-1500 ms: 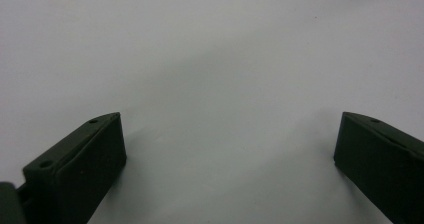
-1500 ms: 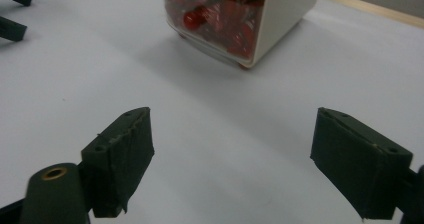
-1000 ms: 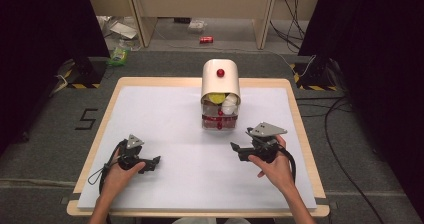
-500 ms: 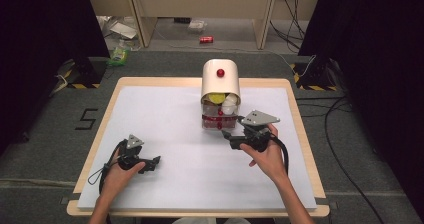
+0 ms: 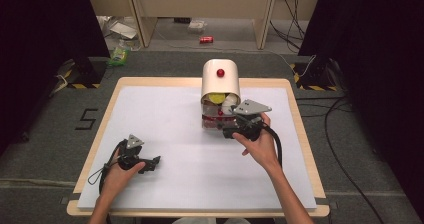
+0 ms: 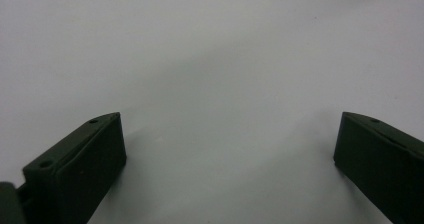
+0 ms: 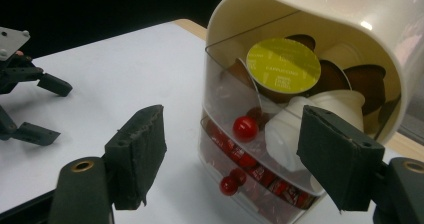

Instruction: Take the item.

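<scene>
A cream, round-topped capsule holder (image 5: 220, 84) (image 7: 320, 14) stands at the table's far middle, with a red knob (image 5: 220, 73) on top. Its two clear drawers hold capsules: a green-lidded one (image 7: 283, 66) and a white one (image 7: 325, 114) in the upper, red ones in the lower. Each drawer front has a small red knob (image 7: 245, 128), (image 7: 228, 185). My right gripper (image 5: 227, 132) (image 7: 240, 154) is open just in front of the drawers, holding nothing. My left gripper (image 5: 154, 162) (image 6: 230, 154) rests open on the white mat at the near left, also holding nothing.
A white mat (image 5: 165, 119) covers the wooden table (image 5: 300, 129). Cables trail from both grippers. On the floor beyond the table lie a red can (image 5: 206, 39) and some litter (image 5: 120, 54).
My right gripper has moved forward and left, up to the front of the capsule holder's drawers. The left gripper has stayed put.
</scene>
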`<action>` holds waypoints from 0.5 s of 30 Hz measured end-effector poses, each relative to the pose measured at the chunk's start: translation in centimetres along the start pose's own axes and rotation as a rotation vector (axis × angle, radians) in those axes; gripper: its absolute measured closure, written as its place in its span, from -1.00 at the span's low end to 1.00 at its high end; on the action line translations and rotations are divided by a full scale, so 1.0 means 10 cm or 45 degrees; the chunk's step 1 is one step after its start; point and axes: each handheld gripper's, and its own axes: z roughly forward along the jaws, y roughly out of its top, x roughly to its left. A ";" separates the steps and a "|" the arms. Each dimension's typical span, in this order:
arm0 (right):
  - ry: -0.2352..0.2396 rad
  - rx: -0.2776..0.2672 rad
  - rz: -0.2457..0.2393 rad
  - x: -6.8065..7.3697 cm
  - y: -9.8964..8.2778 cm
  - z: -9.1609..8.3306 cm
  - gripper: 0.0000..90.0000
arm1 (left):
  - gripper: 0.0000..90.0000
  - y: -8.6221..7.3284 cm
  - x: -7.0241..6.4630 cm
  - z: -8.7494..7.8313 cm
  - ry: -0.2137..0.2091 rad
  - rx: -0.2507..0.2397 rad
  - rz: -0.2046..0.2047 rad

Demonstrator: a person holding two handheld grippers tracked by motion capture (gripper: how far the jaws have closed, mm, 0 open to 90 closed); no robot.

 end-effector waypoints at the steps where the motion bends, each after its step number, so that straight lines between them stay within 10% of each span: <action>1: -0.001 0.001 -0.009 0.00 0.02 0.02 -0.39 | -1.00 0.00 0.00 0.00 0.000 0.000 0.000; 15: -0.004 0.005 -0.033 -0.05 0.18 0.33 -0.41 | -1.00 0.00 0.00 0.00 0.000 0.000 0.000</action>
